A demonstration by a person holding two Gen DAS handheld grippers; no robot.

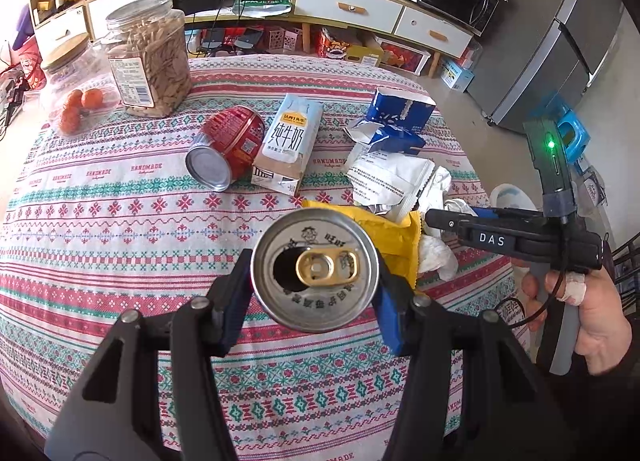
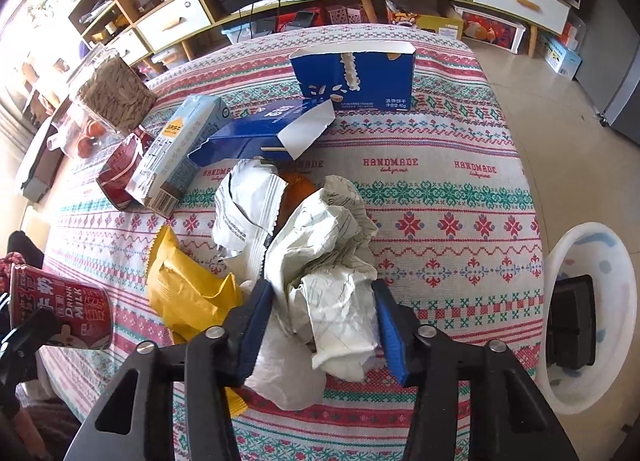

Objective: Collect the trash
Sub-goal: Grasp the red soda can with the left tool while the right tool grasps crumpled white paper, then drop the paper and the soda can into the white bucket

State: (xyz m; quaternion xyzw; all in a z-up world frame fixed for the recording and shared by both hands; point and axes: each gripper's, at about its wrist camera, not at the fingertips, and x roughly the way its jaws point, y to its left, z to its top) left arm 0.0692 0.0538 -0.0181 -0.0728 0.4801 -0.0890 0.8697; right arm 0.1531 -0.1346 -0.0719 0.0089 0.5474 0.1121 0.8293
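My left claw (image 1: 314,285) is clamped on an opened can (image 1: 315,269), its blue pads pressing both sides just under the rim; the can is lifted off the patterned cloth (image 1: 120,229), and from the right wrist I see its red side (image 2: 60,311) with "DRINK MILK" printed on it.

My right claw (image 2: 322,329) straddles a wad of crumpled paper (image 2: 332,261); the pads sit tight against both sides of it, so I take it as gripped, the wad resting on the cloth (image 2: 460,229).

More trash lies on the table: a yellow wrapper (image 2: 188,293) just left of the paper, touching it; a white wrapper (image 2: 244,217) behind; a milk carton (image 1: 286,145) on its side beside a tipped red can (image 1: 228,147); two torn blue boxes (image 2: 356,77) farther back.

A jar (image 1: 148,57) stands at the far left; a white basin (image 2: 592,325) sits on the floor beyond the table's right edge.
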